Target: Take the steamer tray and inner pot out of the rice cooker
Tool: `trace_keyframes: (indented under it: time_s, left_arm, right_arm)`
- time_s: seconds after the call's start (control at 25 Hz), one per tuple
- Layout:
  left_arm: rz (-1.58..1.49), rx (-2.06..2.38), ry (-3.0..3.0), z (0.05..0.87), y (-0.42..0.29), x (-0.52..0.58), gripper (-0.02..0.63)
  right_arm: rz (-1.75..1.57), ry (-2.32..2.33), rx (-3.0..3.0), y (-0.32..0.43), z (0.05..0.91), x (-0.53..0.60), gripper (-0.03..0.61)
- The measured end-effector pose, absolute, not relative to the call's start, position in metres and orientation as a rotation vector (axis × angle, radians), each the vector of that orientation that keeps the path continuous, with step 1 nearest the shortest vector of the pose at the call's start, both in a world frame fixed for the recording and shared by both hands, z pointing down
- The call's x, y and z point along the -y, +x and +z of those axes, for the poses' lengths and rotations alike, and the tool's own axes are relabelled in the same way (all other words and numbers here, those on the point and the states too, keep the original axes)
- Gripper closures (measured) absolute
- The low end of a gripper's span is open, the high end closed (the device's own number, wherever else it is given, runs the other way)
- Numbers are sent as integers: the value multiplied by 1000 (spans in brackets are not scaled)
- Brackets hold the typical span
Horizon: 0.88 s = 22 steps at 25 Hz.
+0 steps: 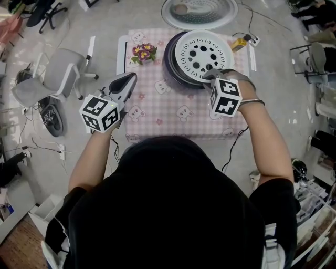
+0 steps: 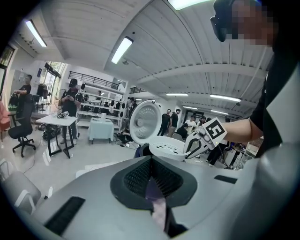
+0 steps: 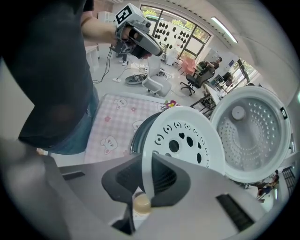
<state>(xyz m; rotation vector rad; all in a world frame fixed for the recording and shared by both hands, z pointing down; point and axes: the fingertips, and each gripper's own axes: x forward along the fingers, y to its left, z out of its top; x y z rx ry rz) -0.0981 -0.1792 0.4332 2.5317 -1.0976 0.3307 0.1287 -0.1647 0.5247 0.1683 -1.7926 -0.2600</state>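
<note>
- Left gripper (image 1: 127, 80): hung left of the rice cooker (image 1: 170, 62), above the checked table (image 1: 163, 113); its jaws were pressed together with nothing between them.
- Flowers (image 1: 143, 52): stood just left of the cooker.
- Steamer tray (image 1: 202, 52): white and perforated, sat tilted over the cooker's mouth.
- Right gripper (image 1: 211, 75): was at the cooker's near-right edge, jaws pinching the tray's rim.
- Lid (image 1: 199, 13): stood open behind the cooker.
</note>
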Motion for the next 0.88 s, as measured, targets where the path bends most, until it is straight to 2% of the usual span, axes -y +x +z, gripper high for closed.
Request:
trace_keyframes:
  time_s: [0.36,0.88]
  left_arm:
    - [325,1048,2563,428,-101,166,591]
    - [337,942,2626,421,-88,150,591]
  right_arm:
    - [-258,274,1778,136,500,157,545]
    - [-163,501,1726,196,470,140,545]
